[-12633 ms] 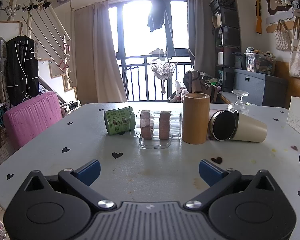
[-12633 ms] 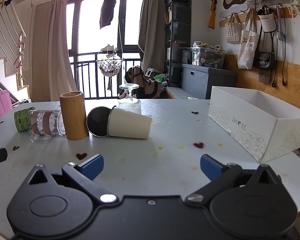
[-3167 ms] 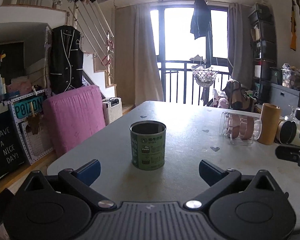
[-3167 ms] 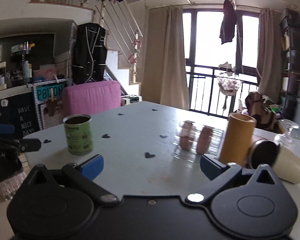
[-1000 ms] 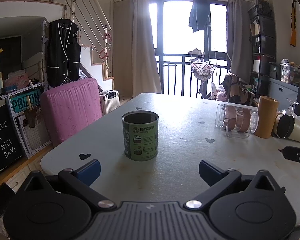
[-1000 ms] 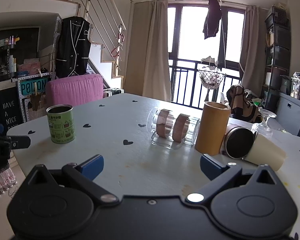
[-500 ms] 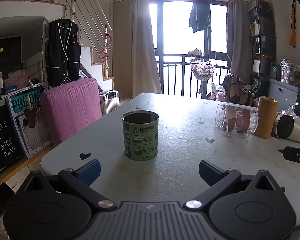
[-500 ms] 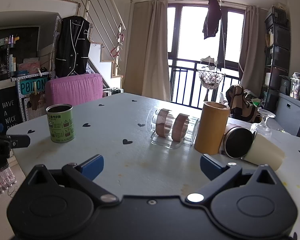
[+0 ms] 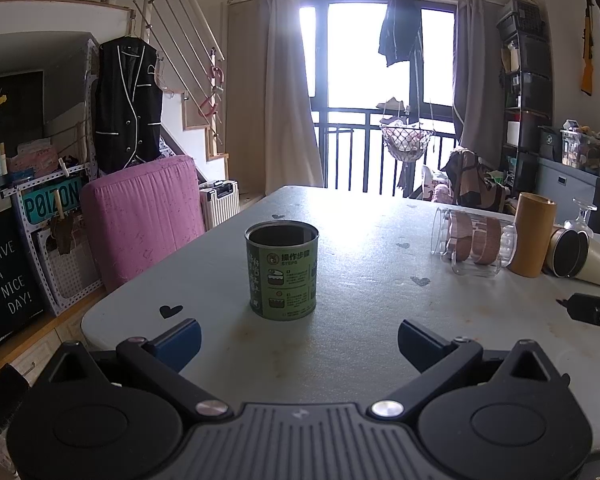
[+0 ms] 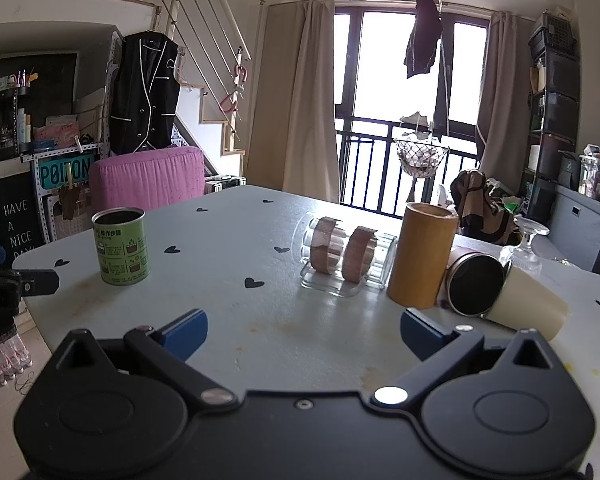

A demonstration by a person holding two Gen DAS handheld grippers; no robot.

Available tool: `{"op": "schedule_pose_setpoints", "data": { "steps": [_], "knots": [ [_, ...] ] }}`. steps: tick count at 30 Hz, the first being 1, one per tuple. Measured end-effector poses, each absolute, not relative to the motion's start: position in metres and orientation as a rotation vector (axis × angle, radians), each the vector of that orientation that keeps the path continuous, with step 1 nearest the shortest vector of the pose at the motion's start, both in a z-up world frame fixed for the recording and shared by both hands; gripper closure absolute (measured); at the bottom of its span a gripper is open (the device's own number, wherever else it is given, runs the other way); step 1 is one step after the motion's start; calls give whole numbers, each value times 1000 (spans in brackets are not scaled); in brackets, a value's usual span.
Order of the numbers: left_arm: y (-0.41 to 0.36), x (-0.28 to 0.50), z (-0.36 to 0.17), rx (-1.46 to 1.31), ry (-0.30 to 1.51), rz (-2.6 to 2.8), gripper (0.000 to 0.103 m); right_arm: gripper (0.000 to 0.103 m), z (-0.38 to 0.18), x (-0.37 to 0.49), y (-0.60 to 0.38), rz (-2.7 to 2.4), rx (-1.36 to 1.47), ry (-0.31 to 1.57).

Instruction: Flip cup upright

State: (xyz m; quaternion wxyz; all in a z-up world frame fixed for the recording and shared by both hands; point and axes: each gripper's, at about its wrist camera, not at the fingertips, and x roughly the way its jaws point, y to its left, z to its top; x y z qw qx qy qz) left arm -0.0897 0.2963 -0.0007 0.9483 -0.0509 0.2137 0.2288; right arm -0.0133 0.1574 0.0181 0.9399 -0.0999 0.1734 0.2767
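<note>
The green cup stands upright on the counter, mouth up, label facing out, near the counter's left edge and just ahead of the left claw, whose jaws are wide apart and empty. Nothing's really shifted from half a second ago. Further right, the right claw is spread open too, with bare counter ahead before the clear glass.

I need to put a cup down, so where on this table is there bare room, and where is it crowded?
Bare table lies between the green can and the lying glass jar, and in front of both open grippers. It is crowded from the jar rightward: bamboo cup, the lying cream cup, upturned glass.
</note>
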Motion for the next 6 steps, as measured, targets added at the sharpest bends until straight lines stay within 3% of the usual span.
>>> {"op": "schedule_pose_setpoints", "data": {
  "steps": [6],
  "knots": [
    [294,-87,-3,-104,438,466,0,0,18,-14,157,564,-205,355]
  ]
}}
